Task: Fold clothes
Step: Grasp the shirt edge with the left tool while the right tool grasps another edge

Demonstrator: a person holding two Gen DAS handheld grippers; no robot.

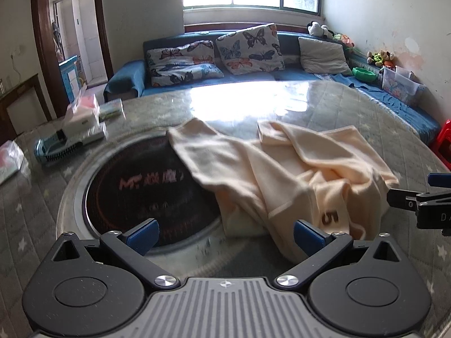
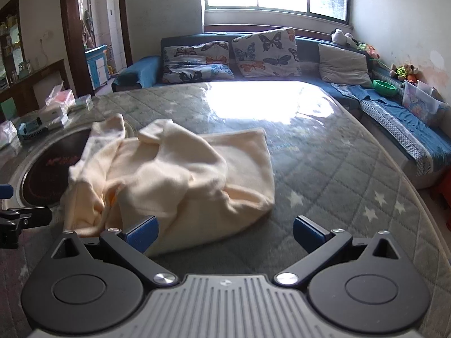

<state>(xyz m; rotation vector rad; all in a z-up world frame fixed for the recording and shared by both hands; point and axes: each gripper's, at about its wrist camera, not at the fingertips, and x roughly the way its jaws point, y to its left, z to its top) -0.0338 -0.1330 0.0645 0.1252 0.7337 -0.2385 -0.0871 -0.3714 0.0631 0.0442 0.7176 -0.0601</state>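
A cream-coloured garment (image 1: pixel 284 174) lies crumpled on the round table, one sleeve stretched over the black hob; a dark "5" shows near its front hem. In the right wrist view the same garment (image 2: pixel 174 177) is bunched in a heap just beyond the fingers. My left gripper (image 1: pixel 225 232) is open, its right fingertip at the garment's near edge, nothing held. My right gripper (image 2: pixel 225 232) is open too, its left fingertip touching or just short of the cloth. The right gripper's side (image 1: pixel 422 200) shows at the right edge of the left wrist view.
The table (image 2: pixel 324 174) carries a quilted grey-green cover under glossy plastic. A black built-in hob (image 1: pixel 146 188) sits at its centre. Boxes and a blue brush (image 1: pixel 64 143) lie at the left. A blue sofa (image 1: pixel 197 84) with butterfly cushions stands behind, toys and a bin (image 2: pixel 420 101) at right.
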